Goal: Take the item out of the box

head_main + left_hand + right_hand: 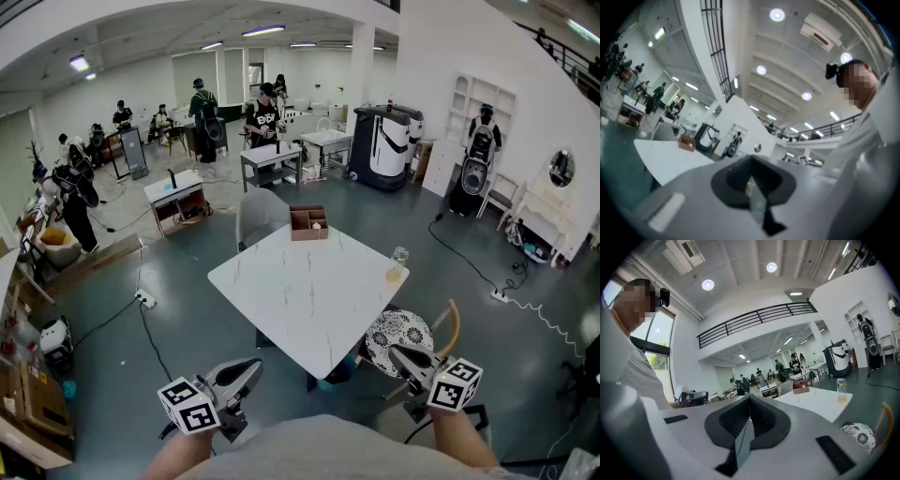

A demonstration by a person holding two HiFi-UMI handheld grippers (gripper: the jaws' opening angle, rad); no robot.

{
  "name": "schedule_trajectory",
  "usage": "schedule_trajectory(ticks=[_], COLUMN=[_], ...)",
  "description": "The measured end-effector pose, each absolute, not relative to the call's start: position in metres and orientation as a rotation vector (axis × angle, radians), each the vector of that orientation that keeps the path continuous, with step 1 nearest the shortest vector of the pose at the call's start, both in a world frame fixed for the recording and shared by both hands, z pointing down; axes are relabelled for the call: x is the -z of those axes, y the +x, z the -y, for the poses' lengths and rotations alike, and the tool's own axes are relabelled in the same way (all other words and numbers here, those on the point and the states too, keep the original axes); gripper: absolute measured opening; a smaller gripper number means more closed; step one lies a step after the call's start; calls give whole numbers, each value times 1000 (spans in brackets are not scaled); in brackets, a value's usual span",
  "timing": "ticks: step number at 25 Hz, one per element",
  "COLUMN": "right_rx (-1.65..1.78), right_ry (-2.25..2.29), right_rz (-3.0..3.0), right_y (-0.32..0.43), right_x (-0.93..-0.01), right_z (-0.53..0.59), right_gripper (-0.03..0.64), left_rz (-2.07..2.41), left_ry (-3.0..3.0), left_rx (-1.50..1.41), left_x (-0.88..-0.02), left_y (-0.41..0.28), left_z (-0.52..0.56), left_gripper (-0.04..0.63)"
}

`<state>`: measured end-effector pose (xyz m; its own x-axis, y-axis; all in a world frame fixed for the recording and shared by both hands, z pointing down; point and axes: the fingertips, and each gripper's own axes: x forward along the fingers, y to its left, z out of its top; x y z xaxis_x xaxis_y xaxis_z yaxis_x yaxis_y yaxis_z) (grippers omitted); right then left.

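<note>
Far across table (300, 291), box (308, 223), well apart from left gripper (248, 367), right gripper (401, 356), both clenched empty

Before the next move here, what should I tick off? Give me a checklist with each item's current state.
1. Box on the table, top open: ok.
2. Item in box identifiable: cannot tell; a pale thing shows inside.
3. Left tool empty: ok, jaws together.
4. Right tool empty: ok, jaws together.
5. Tools at the box: not ok; both hang short of the table's near edge.
6. Bottle apart from box: ok.
</note>
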<state>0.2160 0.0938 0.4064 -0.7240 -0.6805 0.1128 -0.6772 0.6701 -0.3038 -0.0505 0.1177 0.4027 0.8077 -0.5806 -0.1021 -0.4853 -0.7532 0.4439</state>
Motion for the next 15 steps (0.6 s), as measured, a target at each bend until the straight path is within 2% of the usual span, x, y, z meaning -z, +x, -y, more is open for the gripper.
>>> schedule_trajectory(ticks=[15], right_rx=[610], right_ry=[-1040], right_rz=[-2793], right_y=[286], right_x=[-411], right_z=[-110], right_gripper=[8], left_rz=[833], left_ry=[2603], left_rx=[284], left_x=[-402], left_y=[26], left_z=[-137], left_gripper=[-3])
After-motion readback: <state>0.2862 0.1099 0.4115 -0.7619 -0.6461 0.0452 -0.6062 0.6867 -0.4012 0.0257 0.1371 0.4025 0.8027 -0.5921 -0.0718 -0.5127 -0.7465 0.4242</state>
